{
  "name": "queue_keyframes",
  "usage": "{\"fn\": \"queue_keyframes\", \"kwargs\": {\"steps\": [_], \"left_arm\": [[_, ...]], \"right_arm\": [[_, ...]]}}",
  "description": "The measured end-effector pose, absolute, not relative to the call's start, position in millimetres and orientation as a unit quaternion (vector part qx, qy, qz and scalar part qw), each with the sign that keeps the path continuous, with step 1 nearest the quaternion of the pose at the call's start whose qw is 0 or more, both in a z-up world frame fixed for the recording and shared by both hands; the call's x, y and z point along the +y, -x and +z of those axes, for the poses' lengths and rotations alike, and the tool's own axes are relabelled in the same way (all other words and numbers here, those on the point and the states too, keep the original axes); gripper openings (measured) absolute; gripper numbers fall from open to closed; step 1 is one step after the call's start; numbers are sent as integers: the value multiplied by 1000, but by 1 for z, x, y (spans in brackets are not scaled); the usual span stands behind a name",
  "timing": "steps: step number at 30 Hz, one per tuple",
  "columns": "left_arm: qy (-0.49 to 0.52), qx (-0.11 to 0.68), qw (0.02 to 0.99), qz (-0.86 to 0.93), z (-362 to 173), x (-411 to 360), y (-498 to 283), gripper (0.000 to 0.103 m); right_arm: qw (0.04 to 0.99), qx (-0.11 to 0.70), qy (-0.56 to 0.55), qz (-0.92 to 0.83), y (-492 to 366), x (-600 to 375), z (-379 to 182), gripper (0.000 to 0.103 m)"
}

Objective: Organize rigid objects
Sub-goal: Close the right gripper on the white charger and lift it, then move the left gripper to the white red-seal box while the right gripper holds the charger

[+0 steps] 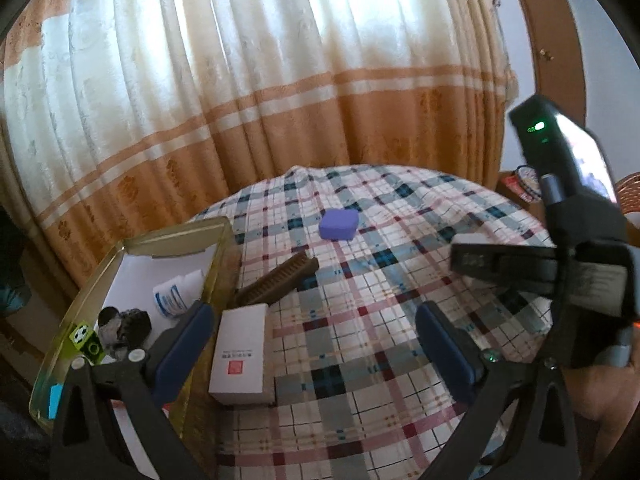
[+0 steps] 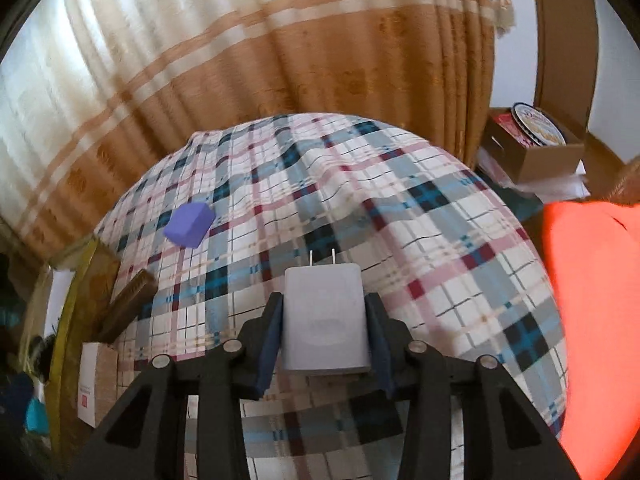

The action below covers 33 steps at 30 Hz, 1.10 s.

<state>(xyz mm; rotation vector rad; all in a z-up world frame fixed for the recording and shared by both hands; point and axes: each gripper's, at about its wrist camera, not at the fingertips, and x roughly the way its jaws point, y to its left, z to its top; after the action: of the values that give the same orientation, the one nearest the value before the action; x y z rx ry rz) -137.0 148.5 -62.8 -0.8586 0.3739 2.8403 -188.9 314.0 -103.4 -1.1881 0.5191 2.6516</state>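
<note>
Because yellow tray (image 1: 132, 246) at far left already holds bottle and small toys, we see tight room for another drop. White box (image 1: 240, 354) and brown comb (image 1: 276, 282) lie just beside tray wall; we could knock them. Left tool (image 1: 312, 344) gapes, nothing between pads. Purple block (image 1: 338, 225) waits mid-bed. Right tool (image 2: 325, 332) clenches white charger (image 2: 325, 316), off bed; smooth sides, prongs forward, may slip or snag checked bedsheet (image 2: 460, 264).

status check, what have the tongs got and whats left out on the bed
Right tongs shut on white charger, prongs forward. Left tongs open, empty. Purple block, brown comb, white box still outside tin.
</note>
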Motion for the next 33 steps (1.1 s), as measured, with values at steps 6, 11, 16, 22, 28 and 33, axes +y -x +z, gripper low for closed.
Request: {"fn": "queue_keyframes", "kwargs": {"steps": [6, 11, 16, 22, 28, 33], "left_arm": [[310, 103, 49, 944, -67, 138, 139, 103], [332, 98, 24, 938, -73, 134, 144, 102], [379, 79, 14, 922, -85, 133, 154, 102], [417, 83, -26, 905, -97, 136, 165, 102], [441, 100, -53, 891, -106, 144, 177, 103], [442, 94, -53, 890, -106, 145, 181, 103]], "right_arm": [[106, 188, 387, 896, 183, 318, -101, 43], [132, 224, 360, 896, 168, 340, -99, 43], [145, 236, 349, 895, 161, 351, -98, 43], [146, 238, 346, 896, 160, 350, -98, 43], [147, 239, 344, 896, 159, 351, -98, 43], [147, 239, 344, 896, 158, 351, -98, 43]]}}
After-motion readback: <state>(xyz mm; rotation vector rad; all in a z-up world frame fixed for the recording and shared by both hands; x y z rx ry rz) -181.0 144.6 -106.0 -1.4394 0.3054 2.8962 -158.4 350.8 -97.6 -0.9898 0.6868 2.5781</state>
